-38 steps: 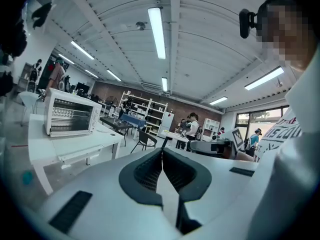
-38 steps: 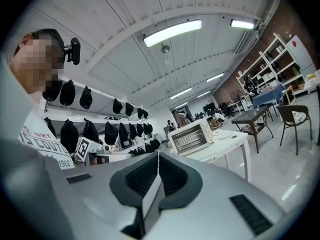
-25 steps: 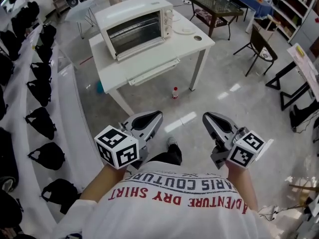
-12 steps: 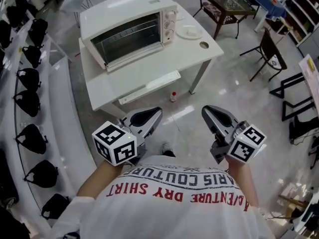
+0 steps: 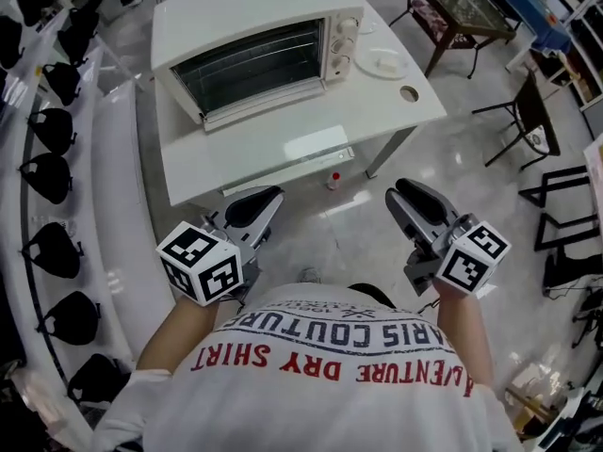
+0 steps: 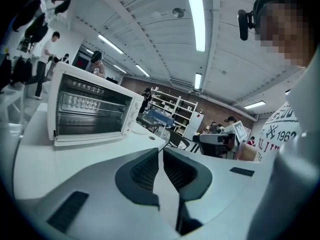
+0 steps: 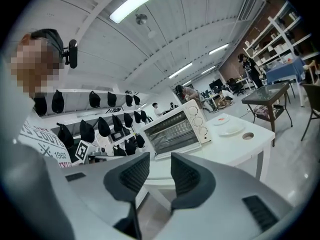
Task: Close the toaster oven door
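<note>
Step in hand: approach. Toaster oven [image 5: 254, 50] sitting at 12 o'clock, door [image 5: 283, 149] lying open. Left gripper [image 5: 259, 201] clenched, empty. Right gripper [image 5: 405, 196] jaws just opening, holding nothing. Next move: reaching under door edge, swinging it up.

A white toaster oven [image 5: 254, 40] stands on a white tabletop [image 5: 283, 149], its door [image 5: 268, 109] lowered and the rack visible inside. A plate [image 5: 384, 61] lies beside it. Short of the tabletop's edge, over the floor, the left gripper [image 5: 273, 196] is closed and empty. The right gripper [image 5: 398, 194] has just been opening its jaws, with nothing between them. A small bottle [image 5: 333, 179] stands on the floor.
</note>
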`<state>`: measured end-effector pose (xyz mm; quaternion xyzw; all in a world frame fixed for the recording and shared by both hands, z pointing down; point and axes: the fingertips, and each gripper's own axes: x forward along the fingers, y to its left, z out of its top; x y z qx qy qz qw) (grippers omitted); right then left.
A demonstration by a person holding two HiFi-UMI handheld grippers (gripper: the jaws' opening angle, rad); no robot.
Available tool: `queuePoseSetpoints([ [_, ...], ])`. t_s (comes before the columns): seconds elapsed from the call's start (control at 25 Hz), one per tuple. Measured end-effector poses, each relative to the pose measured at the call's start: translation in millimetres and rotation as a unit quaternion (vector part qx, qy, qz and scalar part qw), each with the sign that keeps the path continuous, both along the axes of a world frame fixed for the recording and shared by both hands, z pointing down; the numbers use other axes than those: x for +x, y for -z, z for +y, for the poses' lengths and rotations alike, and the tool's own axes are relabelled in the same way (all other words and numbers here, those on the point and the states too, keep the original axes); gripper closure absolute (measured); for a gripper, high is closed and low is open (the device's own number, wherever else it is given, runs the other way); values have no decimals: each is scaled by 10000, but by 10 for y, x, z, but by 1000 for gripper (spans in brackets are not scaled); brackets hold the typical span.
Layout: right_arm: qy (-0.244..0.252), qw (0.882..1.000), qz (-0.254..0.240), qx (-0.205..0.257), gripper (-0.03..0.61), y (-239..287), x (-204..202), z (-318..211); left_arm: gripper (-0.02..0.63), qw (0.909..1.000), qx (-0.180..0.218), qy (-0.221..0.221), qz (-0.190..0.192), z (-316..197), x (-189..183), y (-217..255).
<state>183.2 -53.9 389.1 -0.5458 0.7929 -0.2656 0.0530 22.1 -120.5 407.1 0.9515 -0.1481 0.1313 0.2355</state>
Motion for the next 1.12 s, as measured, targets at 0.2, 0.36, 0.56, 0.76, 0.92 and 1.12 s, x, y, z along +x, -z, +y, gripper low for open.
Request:
queuePoseSetpoints([
  [0.2,351,9992,107,-140,404,-148,-32,-199,580,9980,-1,617,-103,-154,-290,-127],
  [0.36,741,9967,134,-304,353,-330,-66,-377,506,9937,6,1088,-281,-212,-533,-237],
  [0.56,1046,9924,317,-562,327,-577,30,-611,410,9858,-88,1586,-534,-295,-752,-377],
  [0.76,1215,9883,421,-822,310,-844,165,-824,349,9780,-134,1834,-982,-365,-892,-631],
  [0.92,1373,9831,665,-1016,305,-1104,241,-920,330,9708,-244,2029,-1253,-439,-980,-888],
  [1.12,1567,9786,620,-1185,305,-1406,281,-991,324,9614,-428,2224,-1566,-505,-1056,-1254],
])
